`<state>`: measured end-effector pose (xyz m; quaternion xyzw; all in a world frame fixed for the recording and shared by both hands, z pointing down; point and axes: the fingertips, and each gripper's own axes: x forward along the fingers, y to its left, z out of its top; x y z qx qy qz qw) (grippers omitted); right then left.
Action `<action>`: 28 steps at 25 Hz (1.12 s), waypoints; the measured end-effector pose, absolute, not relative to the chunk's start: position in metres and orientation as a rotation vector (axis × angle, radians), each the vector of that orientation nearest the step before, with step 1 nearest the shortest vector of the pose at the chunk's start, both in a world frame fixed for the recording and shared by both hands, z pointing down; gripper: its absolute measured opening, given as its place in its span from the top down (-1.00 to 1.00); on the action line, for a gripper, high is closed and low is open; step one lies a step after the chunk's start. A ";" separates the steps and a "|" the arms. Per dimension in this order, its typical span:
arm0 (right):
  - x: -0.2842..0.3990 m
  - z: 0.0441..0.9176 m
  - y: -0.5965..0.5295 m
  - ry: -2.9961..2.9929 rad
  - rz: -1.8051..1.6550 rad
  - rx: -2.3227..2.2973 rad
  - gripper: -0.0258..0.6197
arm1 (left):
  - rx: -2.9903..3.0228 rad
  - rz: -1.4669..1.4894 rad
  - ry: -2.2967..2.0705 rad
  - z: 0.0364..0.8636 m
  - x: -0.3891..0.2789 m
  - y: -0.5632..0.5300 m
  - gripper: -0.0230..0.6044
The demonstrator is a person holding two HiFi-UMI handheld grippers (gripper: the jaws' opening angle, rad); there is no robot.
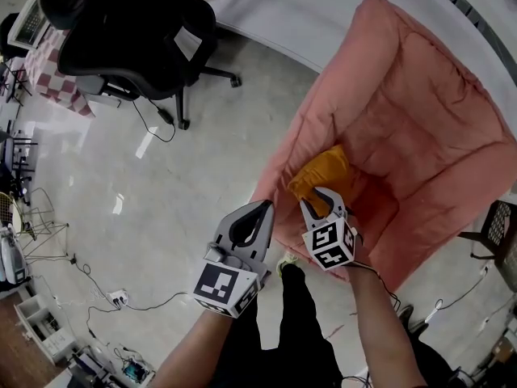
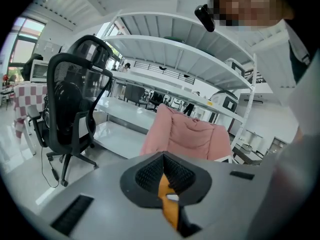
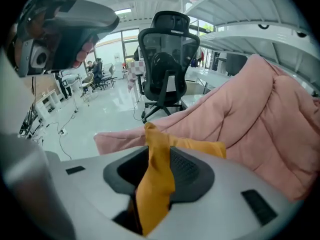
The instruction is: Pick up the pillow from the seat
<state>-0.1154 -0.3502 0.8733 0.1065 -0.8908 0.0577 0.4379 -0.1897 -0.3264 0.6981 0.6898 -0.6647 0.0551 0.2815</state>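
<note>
The pick-up is not yet done: the orange pillow [image 1: 323,172] lies on the pink seat [image 1: 420,120], near its front edge, so gripping and lifting remain. The right tool [image 1: 321,200] is at the pillow's near edge, jaws spread wide, with a fold of its fabric hanging loosely between them. The left tool [image 1: 262,210] hangs just beside it, off the seat's edge, with its tips together and a thin orange sliver between them that I cannot identify. The 2 forearms reach forward and down, the right tool angled more steeply.
</note>
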 end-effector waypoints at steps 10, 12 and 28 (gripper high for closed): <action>-0.119 0.890 -0.353 -2.091 0.057 0.273 0.84 | 1.821 0.153 -1.786 0.699 -0.197 -0.315 0.91; -0.118 0.890 -0.353 -2.087 0.061 0.273 0.88 | 1.824 0.151 -1.785 0.698 -0.197 -0.314 0.91; -0.060 0.838 -0.345 -2.154 0.238 0.525 0.90 | 1.927 0.145 -1.759 0.656 -0.178 -0.303 0.91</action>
